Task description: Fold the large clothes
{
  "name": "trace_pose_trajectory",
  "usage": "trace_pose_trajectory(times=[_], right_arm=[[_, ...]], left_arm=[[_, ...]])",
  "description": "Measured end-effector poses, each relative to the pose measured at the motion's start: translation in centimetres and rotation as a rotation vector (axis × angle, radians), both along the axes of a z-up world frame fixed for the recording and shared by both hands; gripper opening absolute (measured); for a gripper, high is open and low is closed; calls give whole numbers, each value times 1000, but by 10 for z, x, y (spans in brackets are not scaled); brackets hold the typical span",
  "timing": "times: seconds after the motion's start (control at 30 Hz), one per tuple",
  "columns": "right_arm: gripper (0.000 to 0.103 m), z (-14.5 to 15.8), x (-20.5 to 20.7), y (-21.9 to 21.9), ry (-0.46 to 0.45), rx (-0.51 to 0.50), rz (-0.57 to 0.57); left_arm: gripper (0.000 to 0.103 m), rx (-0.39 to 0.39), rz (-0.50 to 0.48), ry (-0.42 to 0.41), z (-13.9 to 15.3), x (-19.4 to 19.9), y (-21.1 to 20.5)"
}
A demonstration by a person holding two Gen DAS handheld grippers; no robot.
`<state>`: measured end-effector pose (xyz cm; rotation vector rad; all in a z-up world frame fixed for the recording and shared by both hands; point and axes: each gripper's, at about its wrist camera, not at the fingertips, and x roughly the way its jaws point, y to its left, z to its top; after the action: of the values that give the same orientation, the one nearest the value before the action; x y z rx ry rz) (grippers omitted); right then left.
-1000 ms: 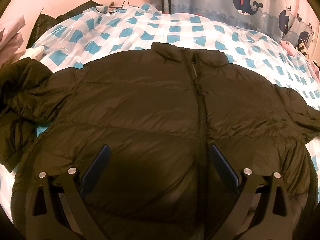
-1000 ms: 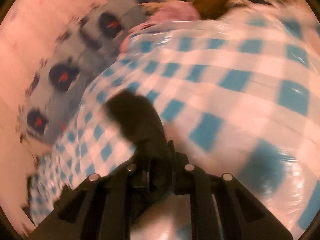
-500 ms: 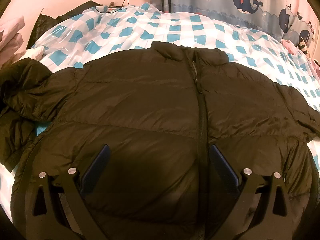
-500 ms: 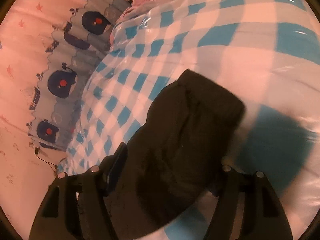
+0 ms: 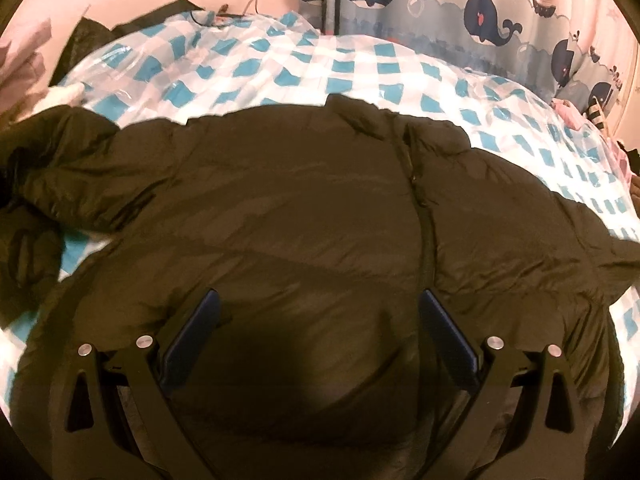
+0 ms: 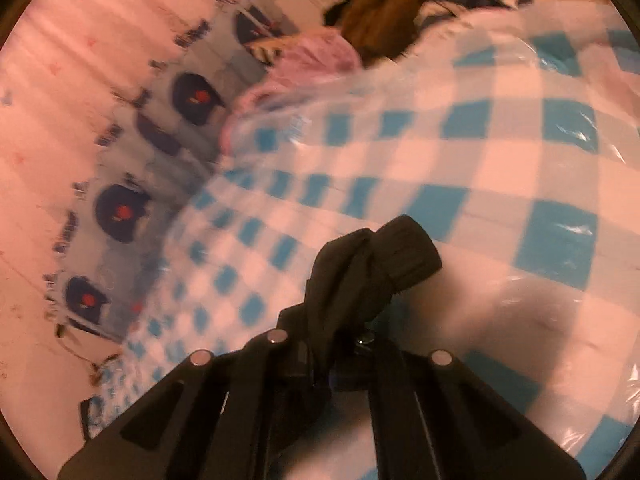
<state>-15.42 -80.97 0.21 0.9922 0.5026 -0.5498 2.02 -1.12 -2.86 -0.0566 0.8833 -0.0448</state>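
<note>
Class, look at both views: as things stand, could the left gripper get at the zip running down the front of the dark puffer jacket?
Probably yes. The left gripper is open above the dark puffer jacket, and the zip lies uncovered by its right finger. The right gripper is elsewhere, shut on the sleeve cuff.

Jacket spread on the bed

The jacket lies across the bed, collar toward the far edge by the curtain; other clothes sit at the bed's far corner.

bed, checkered cover | on it: dark puffer jacket
</note>
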Motion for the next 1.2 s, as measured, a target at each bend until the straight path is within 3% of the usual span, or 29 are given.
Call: trace_pose_trajectory(times=[0.1,0.2,0.23,0.27,0.3,0.37,0.4,0.43,0.63,0.83,0.97,1.07,1.2], right_arm=[[5,-31,-4,-2,34,67,-9],[8,-60,-13,-3,-56,202,7],[13,-65,-17,-3,-76,226,-11],[33,-67,-23,-4,-89,237,-37],[38,-67,-24,-3,-96,237,-45],[33,-58,-25,0,-98,195,-29],[25,-53,-24,2,-120,183,-20],[10,-45,-24,4,-144,167,-15],[6,23,3,42,-258,24,62],[6,121,66,133,-422,-106,266],[6,175,121,234,-518,-150,471],[6,190,155,312,-556,-155,603],[6,175,195,410,-542,-144,755]], left_arm=[[95,-4,-24,25,-5,2,-5],[95,-25,-36,19,-4,-1,-6],[95,-31,-37,11,-2,-3,-6],[95,-37,-37,5,-1,-4,-6],[95,-43,-36,1,0,-4,-4],[95,-54,-31,-4,2,-5,-2],[95,-61,-29,-7,3,-6,-1],[95,-70,-24,-12,5,-6,1],[95,-96,21,-34,12,-6,14],[95,-139,77,-67,23,-6,35],[95,-145,112,-102,33,-10,49],[95,-149,136,-123,39,-12,60],[95,-162,166,-141,46,-13,76]])
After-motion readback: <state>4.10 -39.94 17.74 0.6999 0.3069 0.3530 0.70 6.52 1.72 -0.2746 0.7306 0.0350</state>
